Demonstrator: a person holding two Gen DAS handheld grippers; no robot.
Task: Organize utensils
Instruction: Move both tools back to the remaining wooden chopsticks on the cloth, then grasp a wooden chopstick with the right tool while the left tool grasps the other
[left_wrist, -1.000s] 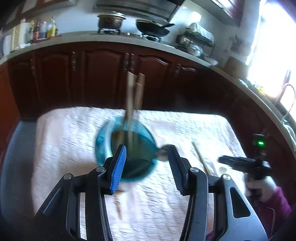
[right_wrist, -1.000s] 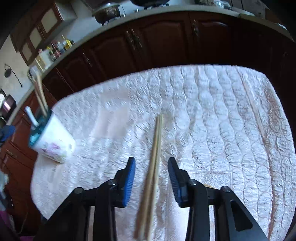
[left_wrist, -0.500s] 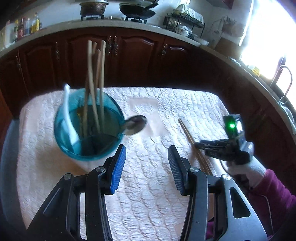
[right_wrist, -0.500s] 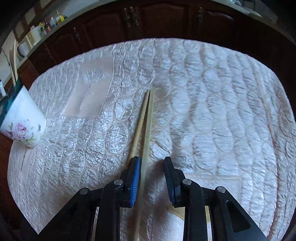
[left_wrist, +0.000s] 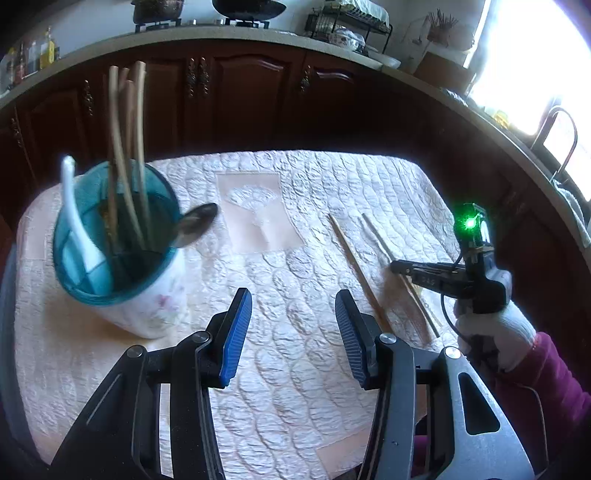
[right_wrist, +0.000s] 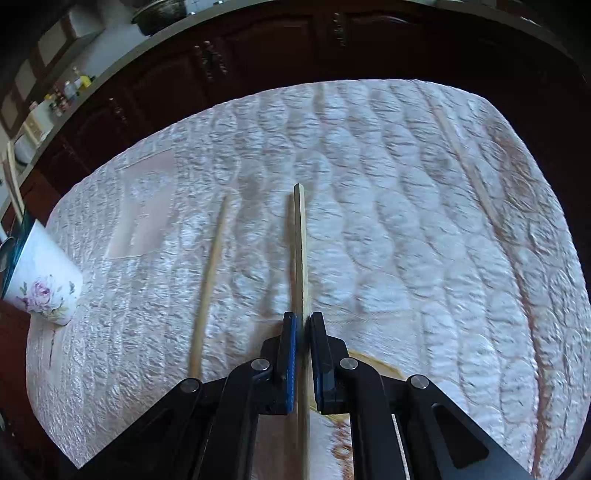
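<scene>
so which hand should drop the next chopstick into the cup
Right. The right gripper has its jaws shut on one chopstick. The left gripper is open and empty, though nearer the cup. A second chopstick lies on the cloth.

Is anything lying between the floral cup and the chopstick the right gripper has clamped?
Yes: one loose chopstick lies on the quilted cloth between the cup and the clamped chopstick, apart from both. The right wrist view shows it.
</scene>
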